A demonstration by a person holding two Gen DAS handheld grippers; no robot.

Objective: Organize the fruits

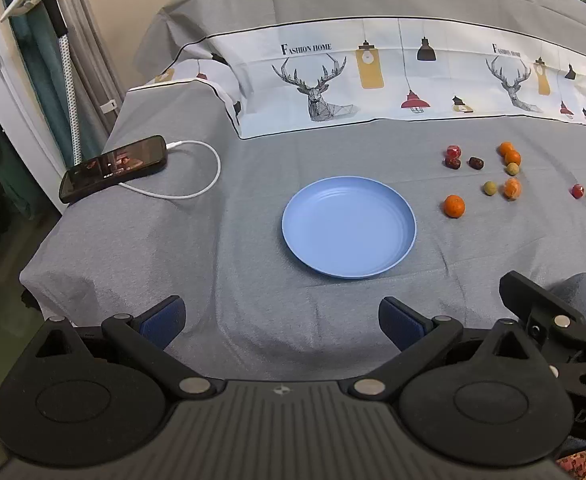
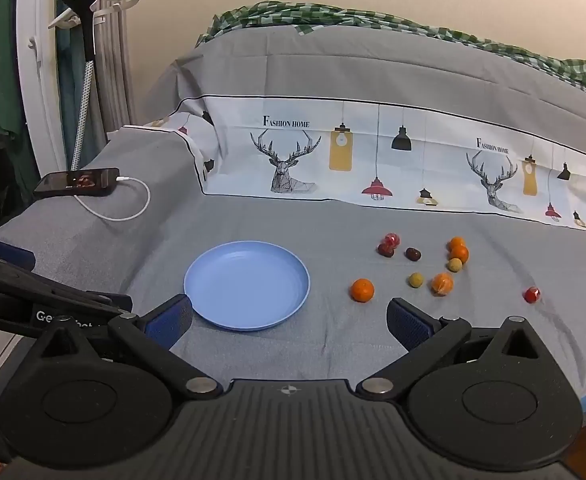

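Observation:
An empty blue plate (image 1: 349,228) lies on the grey bedsheet; it also shows in the right wrist view (image 2: 247,285). To its right lie several small fruits: an orange (image 1: 454,206) nearest the plate (image 2: 362,290), more oranges (image 1: 512,157), two greenish balls (image 1: 489,188), dark dates (image 1: 476,163), red fruits (image 1: 453,151), and a lone red one (image 1: 577,191) far right (image 2: 531,294). My left gripper (image 1: 281,320) is open and empty, short of the plate. My right gripper (image 2: 289,320) is open and empty, near the plate's front edge.
A black phone (image 1: 113,168) with a white charging cable (image 1: 201,176) lies at the bed's left edge. A patterned white sheet band (image 1: 373,76) rises behind the fruits. A clothes steamer pole (image 2: 87,80) stands left of the bed. The bed edge drops off left.

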